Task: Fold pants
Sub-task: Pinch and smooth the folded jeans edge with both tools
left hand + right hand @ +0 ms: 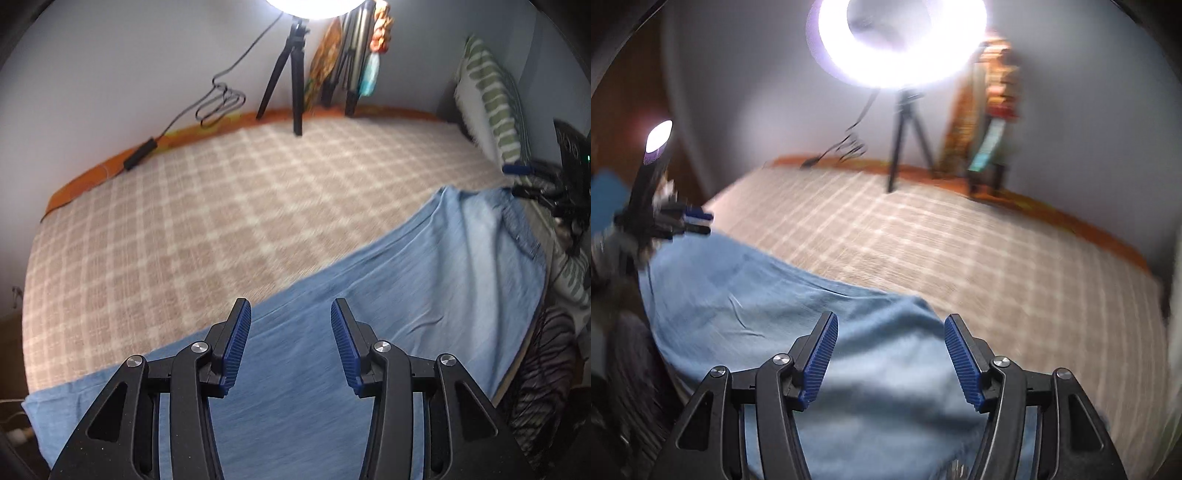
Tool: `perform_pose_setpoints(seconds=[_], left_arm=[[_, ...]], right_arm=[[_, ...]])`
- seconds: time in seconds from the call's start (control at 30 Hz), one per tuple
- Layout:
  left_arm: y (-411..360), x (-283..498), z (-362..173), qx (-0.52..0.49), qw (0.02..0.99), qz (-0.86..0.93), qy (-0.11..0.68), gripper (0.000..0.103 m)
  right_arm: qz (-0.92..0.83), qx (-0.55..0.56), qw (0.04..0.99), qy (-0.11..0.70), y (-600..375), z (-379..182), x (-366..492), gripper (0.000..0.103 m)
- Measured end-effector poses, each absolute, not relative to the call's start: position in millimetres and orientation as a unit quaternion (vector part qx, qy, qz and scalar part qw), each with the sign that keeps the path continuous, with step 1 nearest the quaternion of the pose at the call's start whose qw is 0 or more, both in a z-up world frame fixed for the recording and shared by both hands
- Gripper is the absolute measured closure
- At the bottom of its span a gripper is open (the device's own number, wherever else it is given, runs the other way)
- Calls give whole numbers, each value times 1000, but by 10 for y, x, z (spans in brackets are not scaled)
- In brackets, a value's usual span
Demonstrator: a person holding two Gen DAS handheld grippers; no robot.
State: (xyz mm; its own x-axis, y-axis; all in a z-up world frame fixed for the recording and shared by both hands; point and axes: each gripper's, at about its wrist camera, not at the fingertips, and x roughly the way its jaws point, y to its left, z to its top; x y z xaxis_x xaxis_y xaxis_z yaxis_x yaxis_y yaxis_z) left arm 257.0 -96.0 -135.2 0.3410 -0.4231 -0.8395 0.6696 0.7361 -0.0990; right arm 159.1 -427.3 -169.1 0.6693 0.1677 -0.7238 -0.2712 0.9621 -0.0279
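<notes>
Two tongs, both spread, nothing between the blue pads. Left tongs (291,343) over the pants (369,295), jaws parted above the blue cloth, not touching it as far as can be told. Right tongs (890,354) likewise parted above the pants (775,295), near one end of the cloth. Pants spread flat along the near edge of the bed (221,203), light blue, mildly creased, running the length of that edge; one end close to the bed's near left corner in the left view, the other toward the pillow (487,96). Checked beige cover on the bed, orange strip along the far edge by the wall. Tripod (295,81) on the far edge, ring light (901,40) on top, cable (218,99) looped down the wall beside it. Right tongs (524,181) also seen at the far right of the left view, left tongs (694,221) at the left of the right view. Both views blurred.
</notes>
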Motion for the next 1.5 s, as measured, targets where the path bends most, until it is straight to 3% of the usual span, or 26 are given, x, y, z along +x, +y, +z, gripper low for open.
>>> perform_pose_setpoints(seconds=[0.2,0.7,0.73,0.8,0.83,0.97,1.07,1.13,1.4,1.5], left_arm=[[-789,2712,-1732,157,783,-343,494,59],[-848,2721,-1947,217,752,-389,485,58],[-843,2723,-1952,214,753,-390,485,58],[-827,2706,-1954,211,757,-388,481,59],[-823,2690,-1952,211,759,-387,479,60],[-814,2562,-1931,223,770,-384,458,91],[-815,2476,-1918,239,780,-376,439,100],[-793,2449,-1882,234,788,-371,431,101],[-677,2517,-1759,206,797,-377,425,103],[-684,2549,-1830,215,788,-374,440,92]], right_arm=[[219,-135,860,441,-3822,-2064,2140,50],[320,-214,791,475,-2991,-2578,2507,50],[322,-209,791,477,-2992,-2577,2511,52],[325,-200,789,482,-2998,-2572,2492,67],[324,-203,789,481,-2994,-2573,2467,69],[309,-229,793,472,-2924,-2557,2360,85],[287,-250,801,462,-2879,-2541,2301,98],[272,-254,809,455,-2878,-2489,2273,103],[254,-254,833,421,-2865,-2212,2283,103],[248,-265,835,414,-2846,-2213,2252,103]])
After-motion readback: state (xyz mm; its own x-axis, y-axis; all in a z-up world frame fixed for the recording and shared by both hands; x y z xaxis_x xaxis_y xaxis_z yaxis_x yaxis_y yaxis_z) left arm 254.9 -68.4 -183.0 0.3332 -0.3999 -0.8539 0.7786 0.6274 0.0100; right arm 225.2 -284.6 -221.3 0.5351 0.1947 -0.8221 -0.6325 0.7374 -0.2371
